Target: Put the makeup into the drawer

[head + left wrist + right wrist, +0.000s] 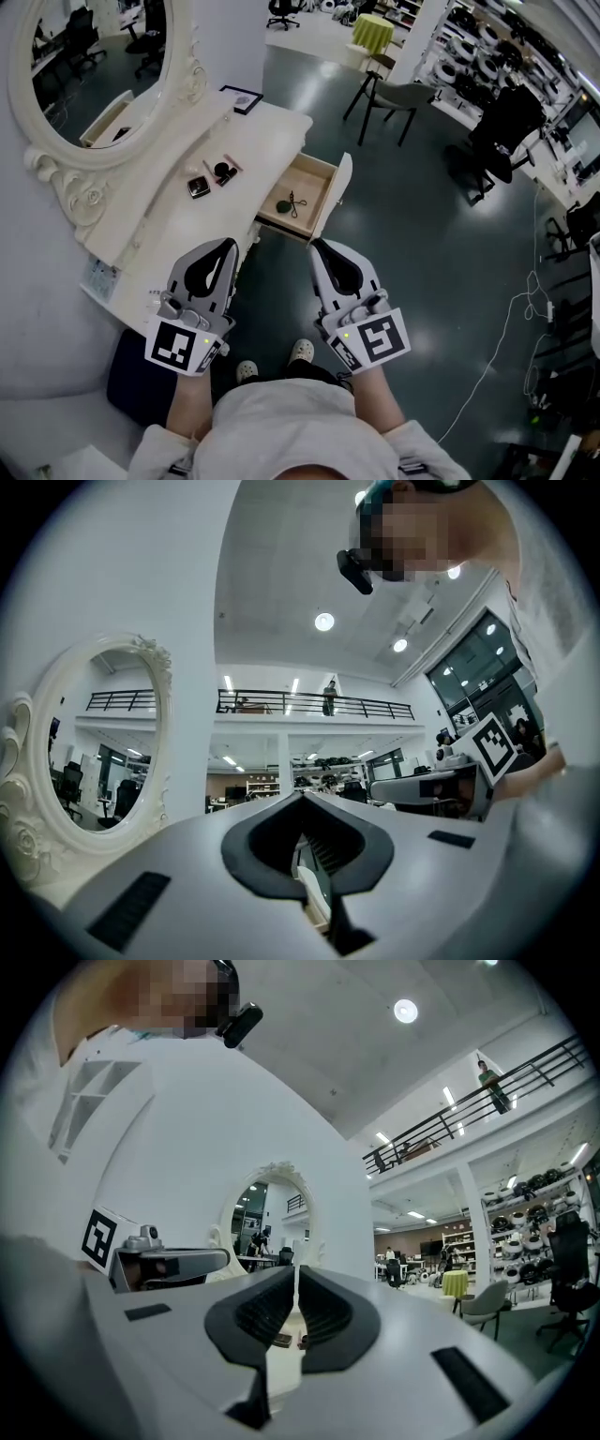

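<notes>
Left claw and right claw, held side by side just short of the near edge of the white-painted dressing bench. Each claw is closed tip to tip and grips nothing. In the left gripper view the left claw meets at its point above an empty dark hollow, and in the right gripper view the right claw does likewise.

The makeup lies on the bench top below the oval mirror in its ornate white frame. It comprises a dark square compact, a small round dark pot and a slim pink stick, grouped close together and well apart from both claws. To their right the shallow wooden-lined drawer stands pulled out, ahead of the right claw. A dark round object with a thin cord already lies inside it.

Step in hand, as judged: the approach before the first pick, since the drawer needs no opening and none of the three pieces has yet left the bench top. The next move calls for one claw, probably the left as the nearer, to spread wide enough for the compact, descend over it, close on opposite edges, lift, and carry it across the drawer's side wall. The compact sits flat and low, so the tips must come almost to the bench surface, and the pot and stick lie near enough to be knocked.
</notes>
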Demonstrator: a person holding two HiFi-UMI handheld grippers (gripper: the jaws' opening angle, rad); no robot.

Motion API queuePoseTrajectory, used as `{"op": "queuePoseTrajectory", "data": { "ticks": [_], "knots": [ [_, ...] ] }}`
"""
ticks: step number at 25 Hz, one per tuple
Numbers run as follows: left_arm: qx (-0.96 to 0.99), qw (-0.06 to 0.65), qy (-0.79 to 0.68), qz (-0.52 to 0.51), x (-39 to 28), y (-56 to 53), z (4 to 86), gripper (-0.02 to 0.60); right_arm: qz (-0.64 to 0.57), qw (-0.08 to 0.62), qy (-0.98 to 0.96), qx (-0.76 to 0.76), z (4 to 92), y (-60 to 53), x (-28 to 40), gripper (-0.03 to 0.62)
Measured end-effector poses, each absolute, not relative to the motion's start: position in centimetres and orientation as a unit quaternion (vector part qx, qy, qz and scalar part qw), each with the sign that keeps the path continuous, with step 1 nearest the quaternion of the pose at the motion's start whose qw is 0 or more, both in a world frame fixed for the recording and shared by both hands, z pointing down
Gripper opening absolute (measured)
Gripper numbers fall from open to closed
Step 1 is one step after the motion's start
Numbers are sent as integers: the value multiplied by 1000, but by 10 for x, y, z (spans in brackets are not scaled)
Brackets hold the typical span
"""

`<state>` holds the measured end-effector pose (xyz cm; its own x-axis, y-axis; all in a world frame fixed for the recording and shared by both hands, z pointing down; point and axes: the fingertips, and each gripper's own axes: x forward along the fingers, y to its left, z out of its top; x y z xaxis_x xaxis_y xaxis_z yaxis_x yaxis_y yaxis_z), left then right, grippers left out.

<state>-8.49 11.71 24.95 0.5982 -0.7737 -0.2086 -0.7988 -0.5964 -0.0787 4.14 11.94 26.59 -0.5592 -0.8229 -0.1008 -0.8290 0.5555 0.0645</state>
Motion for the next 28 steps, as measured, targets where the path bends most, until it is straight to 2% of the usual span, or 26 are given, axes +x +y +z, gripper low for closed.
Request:
{"op": "queuePoseTrajectory", "data": {
  "ticks": [28],
  "knots": [
    [-848, 106, 516, 54, 0, 97, 239, 12, 31, 51, 925, -374, 267, 70, 117, 28]
  ]
}}
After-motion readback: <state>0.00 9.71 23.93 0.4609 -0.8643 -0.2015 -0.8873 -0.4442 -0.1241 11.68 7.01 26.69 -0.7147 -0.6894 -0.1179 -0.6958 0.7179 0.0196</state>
